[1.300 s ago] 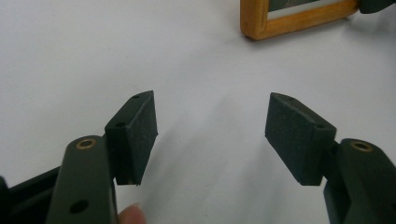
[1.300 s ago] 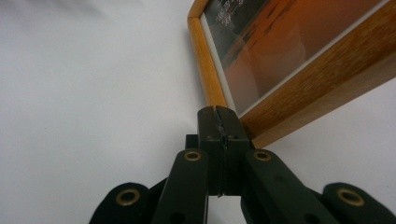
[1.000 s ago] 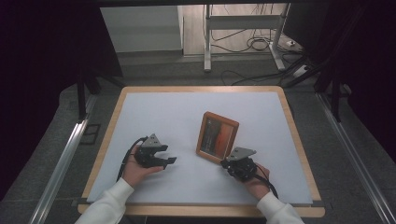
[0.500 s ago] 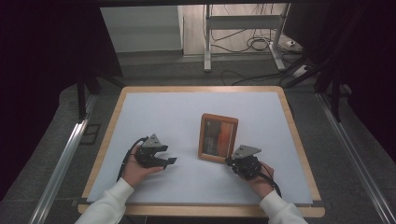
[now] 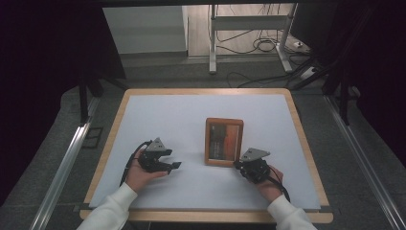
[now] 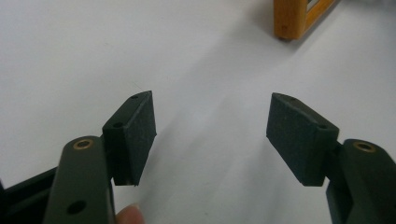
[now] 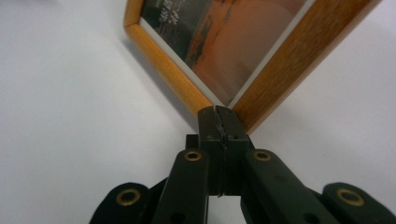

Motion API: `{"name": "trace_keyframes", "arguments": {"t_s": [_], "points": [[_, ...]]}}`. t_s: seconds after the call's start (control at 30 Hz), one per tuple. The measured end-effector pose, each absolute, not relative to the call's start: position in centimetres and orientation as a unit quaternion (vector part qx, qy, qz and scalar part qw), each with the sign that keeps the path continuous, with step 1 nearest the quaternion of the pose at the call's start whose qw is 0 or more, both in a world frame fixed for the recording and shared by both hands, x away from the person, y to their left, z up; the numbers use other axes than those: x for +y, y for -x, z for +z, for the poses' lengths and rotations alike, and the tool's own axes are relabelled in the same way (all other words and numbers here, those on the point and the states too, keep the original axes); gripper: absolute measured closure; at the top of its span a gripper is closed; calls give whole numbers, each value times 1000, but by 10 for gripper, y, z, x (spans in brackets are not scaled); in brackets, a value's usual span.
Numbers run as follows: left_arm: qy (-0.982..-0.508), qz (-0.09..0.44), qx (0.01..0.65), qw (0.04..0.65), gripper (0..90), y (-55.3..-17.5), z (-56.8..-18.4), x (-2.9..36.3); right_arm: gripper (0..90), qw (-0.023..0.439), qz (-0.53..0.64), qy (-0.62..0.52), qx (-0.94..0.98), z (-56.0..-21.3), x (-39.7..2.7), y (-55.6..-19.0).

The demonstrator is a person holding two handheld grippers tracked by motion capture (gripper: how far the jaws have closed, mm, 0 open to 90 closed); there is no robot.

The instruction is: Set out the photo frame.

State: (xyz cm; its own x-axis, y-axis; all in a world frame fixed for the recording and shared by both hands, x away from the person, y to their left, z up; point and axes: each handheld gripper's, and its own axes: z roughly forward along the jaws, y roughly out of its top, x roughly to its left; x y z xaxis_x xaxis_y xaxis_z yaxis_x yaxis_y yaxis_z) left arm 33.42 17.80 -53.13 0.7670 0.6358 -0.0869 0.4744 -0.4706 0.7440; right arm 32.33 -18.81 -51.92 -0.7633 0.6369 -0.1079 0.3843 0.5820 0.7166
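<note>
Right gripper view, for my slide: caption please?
Shut right gripper meets the near corner of a wooden picture frame.

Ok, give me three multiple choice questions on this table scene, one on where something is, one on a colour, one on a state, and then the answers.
1. Where does the picture frame lie on the white table?
A. Beside the left gripper
B. Just ahead of the right gripper
C. At the far left corner

2. What colour is the frame's border?
A. Orange-brown wood
B. Black
C. Blue

3. How do the left gripper's fingers stand?
A. Pressed together
B. Clamped on the frame
C. Apart with nothing between them

Answers:
1. B, the right gripper has its shut tips at the frame's near corner.
2. A, the border shows warm wood in both views.
3. C, bare table shows between the fingers.
</note>
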Motion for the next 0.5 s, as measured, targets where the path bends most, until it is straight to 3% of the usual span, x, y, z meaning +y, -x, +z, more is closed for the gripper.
{"name": "trace_keyframes", "arguments": {"t_s": [0.5], "points": [[-851,102,326,399,324,-334,-531,179,895,180,372,-299,860,-511,-197,-319]]}}
